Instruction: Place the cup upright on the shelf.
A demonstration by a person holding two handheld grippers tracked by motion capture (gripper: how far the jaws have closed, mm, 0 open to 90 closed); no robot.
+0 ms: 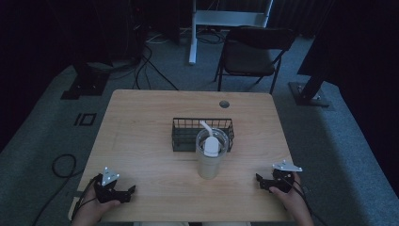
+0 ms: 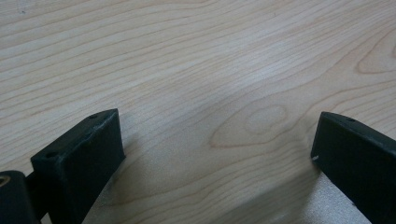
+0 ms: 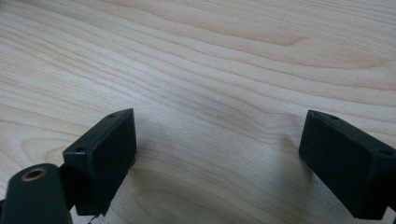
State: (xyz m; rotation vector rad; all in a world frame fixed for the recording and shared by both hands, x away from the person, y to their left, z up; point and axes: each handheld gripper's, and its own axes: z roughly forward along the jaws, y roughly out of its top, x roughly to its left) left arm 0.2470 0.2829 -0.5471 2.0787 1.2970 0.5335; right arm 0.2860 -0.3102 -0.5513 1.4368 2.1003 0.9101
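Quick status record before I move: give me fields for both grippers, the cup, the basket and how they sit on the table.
left gripper: open, near the table's front left edge, holding nothing
right gripper: open, near the front right edge, holding nothing
tumbler: upright at mid-table, a white object standing in it
wire basket: black, directly behind the tumbler; touching or not, cannot tell
table: light wood, small round grommet near the far edge

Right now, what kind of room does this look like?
Probably a lab or test workspace, not a home. A lone wooden table stands on grey carpet with loose cables, a folding chair and black stand bases around it; a tumbler and wire basket sit on the table.
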